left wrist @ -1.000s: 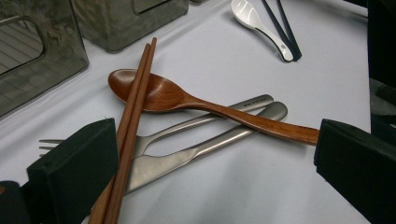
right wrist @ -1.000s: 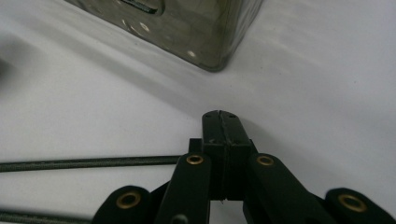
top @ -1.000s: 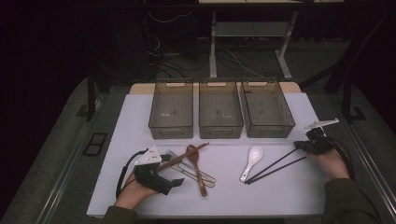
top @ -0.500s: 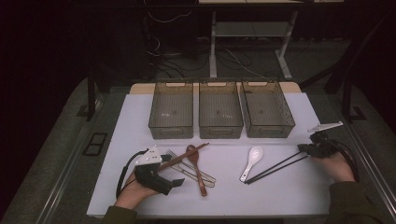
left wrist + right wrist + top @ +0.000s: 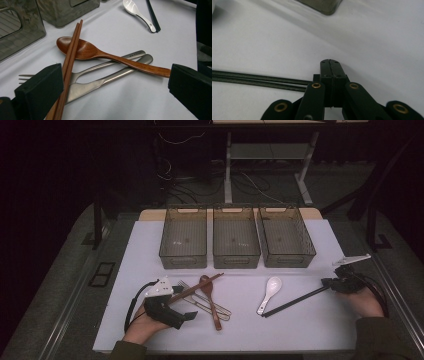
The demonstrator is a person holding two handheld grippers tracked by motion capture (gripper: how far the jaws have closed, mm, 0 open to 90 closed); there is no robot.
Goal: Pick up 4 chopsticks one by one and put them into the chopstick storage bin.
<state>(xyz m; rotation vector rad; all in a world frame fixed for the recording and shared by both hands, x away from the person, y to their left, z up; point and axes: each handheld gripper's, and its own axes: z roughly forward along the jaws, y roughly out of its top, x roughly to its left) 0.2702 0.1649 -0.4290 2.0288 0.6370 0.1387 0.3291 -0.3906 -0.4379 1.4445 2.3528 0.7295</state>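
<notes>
Right tongs (image 5: 331, 283), closed on the near end of the black chopsticks (image 5: 295, 302), which lie on the surface (image 5: 310, 330) beside the white spoon (image 5: 269, 293). Left tongs (image 5: 192, 316) rest open by the wooden chopsticks (image 5: 70, 58). Advisable: lift the pair level, clearing the spoon, before swinging toward the right-hand bin (image 5: 285, 237); the surface's right edge is near, open room lies ahead.

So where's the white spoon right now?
In the high view the white spoon lies on the table's right half, just left of the black chopsticks, in front of the gap between the middle bin and the right bin.
</notes>
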